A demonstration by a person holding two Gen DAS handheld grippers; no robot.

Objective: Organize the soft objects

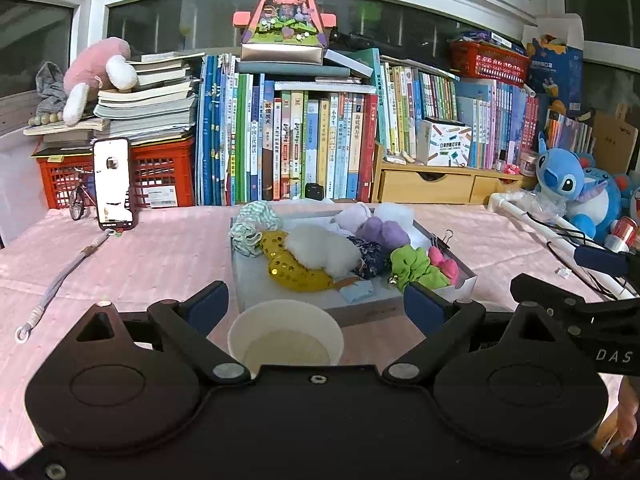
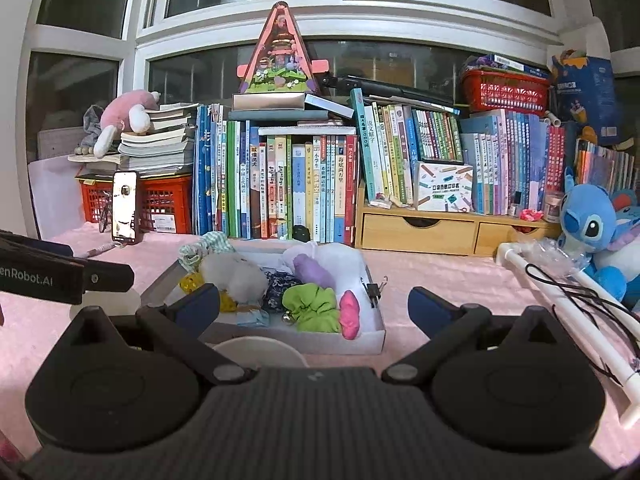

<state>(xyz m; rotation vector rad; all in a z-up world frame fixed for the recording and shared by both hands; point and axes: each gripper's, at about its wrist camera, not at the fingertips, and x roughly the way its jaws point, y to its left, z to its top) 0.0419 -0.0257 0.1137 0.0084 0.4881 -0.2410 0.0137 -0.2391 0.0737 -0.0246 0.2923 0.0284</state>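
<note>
Both tongs, left (image 1: 316, 300) and right (image 2: 314, 304), hang spread and empty above a pink-covered desk (image 1: 140, 256). The soft items (image 1: 320, 248) lie heaped in a shallow box (image 1: 372, 312); the paper cup (image 1: 286, 336) just before it holds nothing, so sorting appears unstarted.
</note>
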